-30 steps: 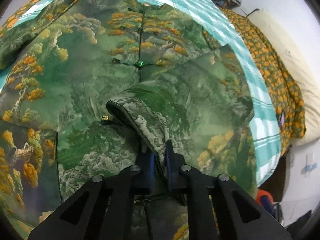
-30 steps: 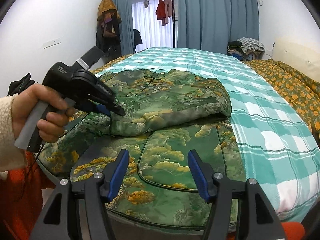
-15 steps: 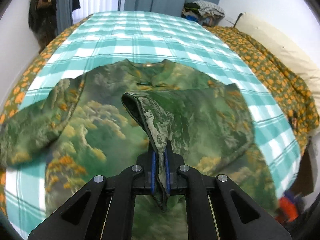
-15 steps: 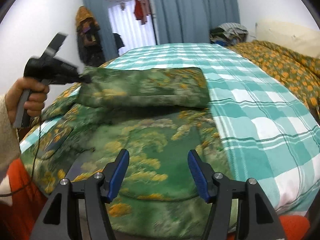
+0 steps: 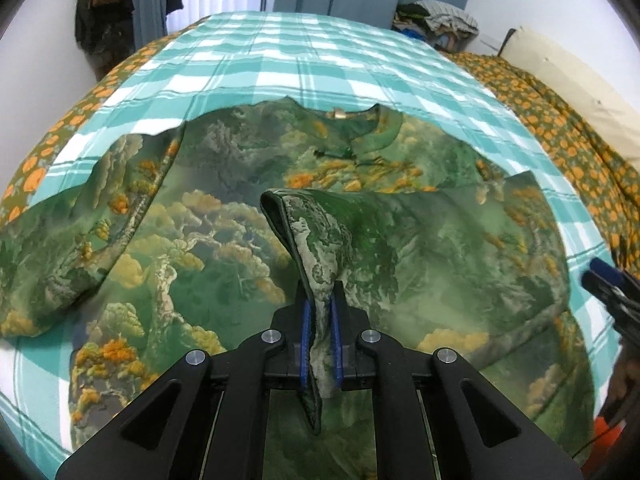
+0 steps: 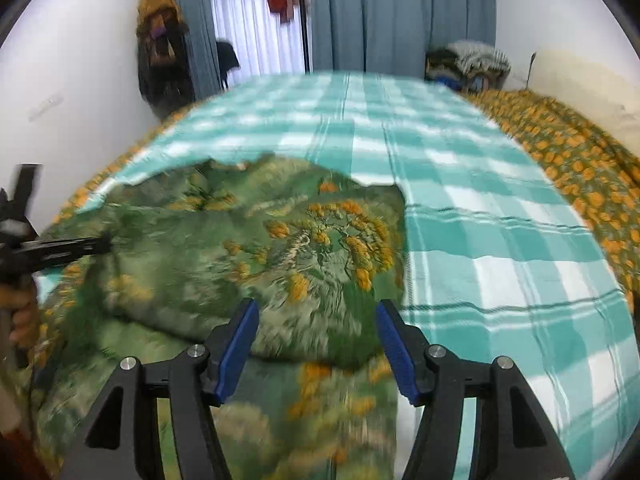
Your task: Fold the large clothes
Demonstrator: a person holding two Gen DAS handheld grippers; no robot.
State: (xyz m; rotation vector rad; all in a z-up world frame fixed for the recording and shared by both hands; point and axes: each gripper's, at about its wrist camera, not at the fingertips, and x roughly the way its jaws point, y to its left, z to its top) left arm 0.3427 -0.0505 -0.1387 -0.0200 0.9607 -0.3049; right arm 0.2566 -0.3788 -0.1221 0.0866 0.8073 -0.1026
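From my left wrist view I see the left gripper (image 5: 320, 320) pinching a cuff of the green landscape-print garment (image 5: 224, 240), its two blue pads pressed onto the fabric, which rises in a ridge out of the jaws. This view alone shows the collar (image 5: 352, 128) with its clasp at the far side and one sleeve (image 5: 80, 216) spread flat to the left. At its right edge a blurred dark tool tip, the right gripper (image 5: 612, 292), is partly visible.

My right wrist view is blurred. There the right gripper (image 6: 316, 344) stands spread wide with nothing between its two blue pads, above the garment's near edge (image 6: 248, 272). Only this view shows the left gripper from outside (image 6: 60, 252) at the far left, with a hand (image 6: 24, 312) on its handle.

I count one garment and two grippers. The garment lies on a teal checked bedspread (image 6: 480, 240). An orange-flowered quilt (image 5: 560, 136) lies on the right, grey-blue curtains (image 6: 400, 12) hang beyond, and a pile of clothes (image 6: 468, 64) sits in the far corner.
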